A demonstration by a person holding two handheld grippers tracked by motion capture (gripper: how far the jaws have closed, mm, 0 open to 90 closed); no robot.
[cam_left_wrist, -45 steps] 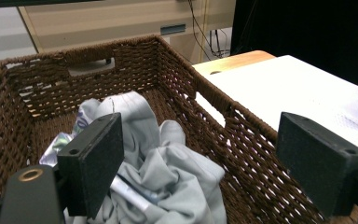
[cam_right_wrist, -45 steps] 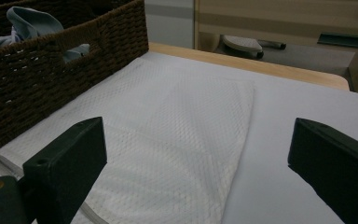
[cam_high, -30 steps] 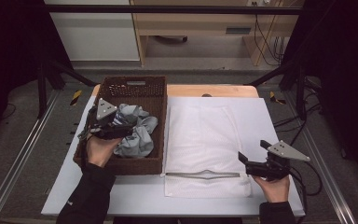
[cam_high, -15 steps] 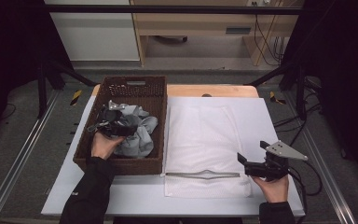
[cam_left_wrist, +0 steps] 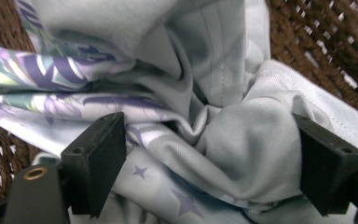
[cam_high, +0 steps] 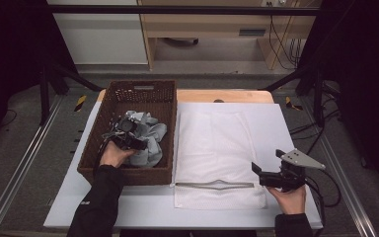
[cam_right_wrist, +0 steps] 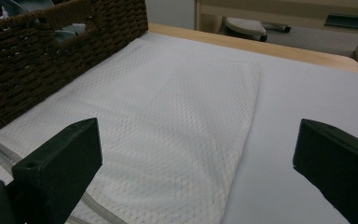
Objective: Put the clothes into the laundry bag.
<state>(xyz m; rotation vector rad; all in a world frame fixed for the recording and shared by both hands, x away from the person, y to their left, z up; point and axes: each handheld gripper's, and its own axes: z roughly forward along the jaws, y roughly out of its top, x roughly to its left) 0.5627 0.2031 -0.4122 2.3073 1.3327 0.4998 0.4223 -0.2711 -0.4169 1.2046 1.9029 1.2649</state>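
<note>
A brown wicker basket [cam_high: 94, 153] stands at the left of the table and holds crumpled pale grey-blue clothes [cam_high: 148, 140], some printed with purple leaves and stars. My left gripper [cam_high: 127, 140] is down in the basket, open, its jaws wide on either side of a bunched fold of the clothes [cam_left_wrist: 214, 140]. A white mesh laundry bag [cam_high: 217, 148] lies flat beside the basket, its zipper [cam_high: 214, 185] toward the front edge. My right gripper [cam_high: 257, 170] hovers open at the bag's front right corner, nothing between its jaws; it looks across the mesh bag [cam_right_wrist: 168, 130] toward the basket [cam_right_wrist: 37, 56].
The white table top [cam_high: 288, 128] has bare room right of the bag. A wooden strip [cam_high: 227, 96] runs along the far edge. Beyond it are a wooden cabinet and cables on the floor. Metal rails flank the table.
My left gripper has dropped lower into the basket and pushed its open jaws into the clothes. The right gripper has stayed in place.
</note>
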